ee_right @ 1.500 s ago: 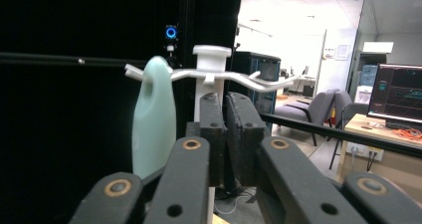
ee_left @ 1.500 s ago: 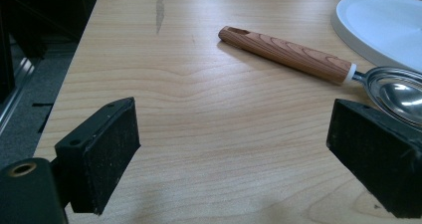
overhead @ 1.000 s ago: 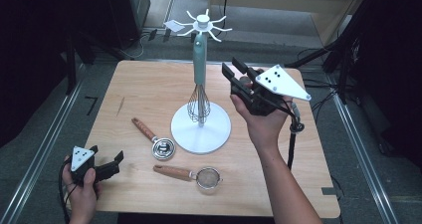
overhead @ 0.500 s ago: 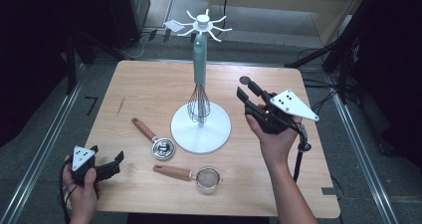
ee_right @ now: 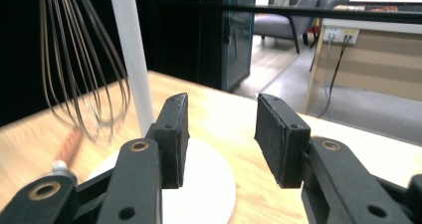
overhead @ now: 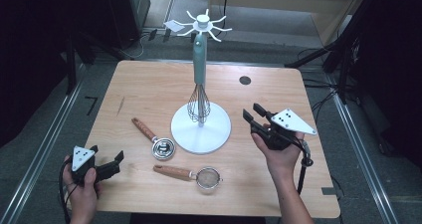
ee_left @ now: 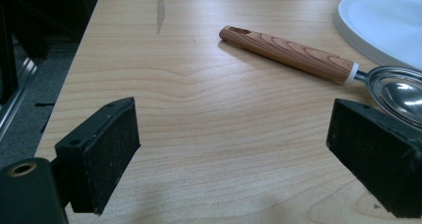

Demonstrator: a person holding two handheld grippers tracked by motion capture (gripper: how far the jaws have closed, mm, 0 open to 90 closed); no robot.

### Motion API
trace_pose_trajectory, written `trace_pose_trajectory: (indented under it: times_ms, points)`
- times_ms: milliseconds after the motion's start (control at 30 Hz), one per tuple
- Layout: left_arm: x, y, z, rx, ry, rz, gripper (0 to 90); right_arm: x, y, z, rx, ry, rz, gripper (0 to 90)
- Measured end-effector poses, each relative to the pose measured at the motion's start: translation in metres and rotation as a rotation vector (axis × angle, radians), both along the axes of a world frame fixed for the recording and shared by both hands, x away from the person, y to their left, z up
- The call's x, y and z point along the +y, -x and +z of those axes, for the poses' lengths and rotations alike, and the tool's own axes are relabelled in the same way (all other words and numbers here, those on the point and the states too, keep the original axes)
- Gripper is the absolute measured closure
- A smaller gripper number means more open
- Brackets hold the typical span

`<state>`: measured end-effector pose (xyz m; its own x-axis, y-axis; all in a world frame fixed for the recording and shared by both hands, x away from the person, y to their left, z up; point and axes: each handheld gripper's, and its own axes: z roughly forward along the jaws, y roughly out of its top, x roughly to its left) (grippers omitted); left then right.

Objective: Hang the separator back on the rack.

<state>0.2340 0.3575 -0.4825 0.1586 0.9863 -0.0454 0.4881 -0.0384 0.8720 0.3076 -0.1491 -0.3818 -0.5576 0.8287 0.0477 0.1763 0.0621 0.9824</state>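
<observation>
A white stand (overhead: 219, 134) with a round base holds a whisk (overhead: 199, 104) with a teal handle that hangs from its hook top (overhead: 201, 21). A wooden-handled measuring spoon (overhead: 149, 134) and a wooden-handled strainer (overhead: 186, 173) lie in front of it. My right gripper (overhead: 250, 110) hovers low, just right of the base. Its jaws have just been opening and nothing is between them. In the right gripper view the gripper (ee_right: 221, 134) faces the whisk (ee_right: 82, 59) and the pole (ee_right: 130, 55). My left gripper (overhead: 106, 153) rests open at the front left, pointing at the spoon (ee_left: 291, 55).
A dark round spot (overhead: 245, 79) marks the table at the back right. The right gripper's cable (overhead: 302, 169) hangs down past the forearm. The table's front left edge (ee_left: 64, 84) lies close to my left gripper. Bare wood lies between the stand and the right edge.
My right gripper has come down from beside the hanging whisk to low over the table, right of the stand's base. The left gripper has kept still.
</observation>
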Motion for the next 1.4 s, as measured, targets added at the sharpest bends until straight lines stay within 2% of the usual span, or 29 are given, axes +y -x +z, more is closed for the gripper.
trace_pose_trajectory:
  times_ms: [167, 300, 467, 533, 800, 867, 933, 1167, 1233, 1333, 1400]
  points:
    - [0.0, 0.0, 0.0, 0.004, 0.002, 0.002, 6.5, 0.0, 0.007, -0.011, 0.042, 0.038, 0.0, 57.7]
    - [0.001, 0.0, 0.0, 0.008, 0.008, 0.004, 6.5, 0.0, 0.011, -0.021, 0.07, 0.062, 0.023, 56.2]
    - [0.0, 0.0, 0.0, 0.002, 0.005, 0.004, 6.5, 0.002, 0.01, -0.023, 0.082, 0.078, 0.038, 55.5]
    - [0.001, 0.0, 0.0, 0.002, 0.006, 0.002, 6.5, 0.003, 0.01, -0.024, 0.103, 0.082, 0.049, 54.8]
    - [0.0, 0.0, 0.0, -0.005, -0.001, 0.006, 6.5, 0.012, 0.008, -0.031, 0.167, 0.161, 0.09, 54.1]
    - [0.0, 0.001, 0.0, -0.005, -0.004, -0.002, 6.5, 0.016, 0.008, -0.031, 0.189, 0.179, 0.107, 54.4]
    - [-0.001, 0.001, 0.0, -0.011, -0.011, -0.015, 6.5, 0.02, 0.009, -0.031, 0.204, 0.196, 0.101, 54.6]
    - [-0.001, 0.001, 0.0, -0.014, -0.016, -0.025, 6.5, 0.036, 0.008, -0.033, 0.248, 0.254, 0.175, 54.3]
    - [-0.001, 0.002, 0.0, -0.015, -0.012, -0.045, 6.5, 0.039, 0.008, -0.034, 0.259, 0.262, 0.194, 54.3]
    - [-0.003, 0.003, 0.001, -0.014, -0.033, -0.049, 8.0, 0.046, 0.008, -0.034, 0.276, 0.291, 0.228, 54.3]
    - [-0.005, 0.004, 0.002, -0.008, -0.056, -0.043, 13.9, 0.051, 0.009, -0.034, 0.283, 0.307, 0.255, 54.3]
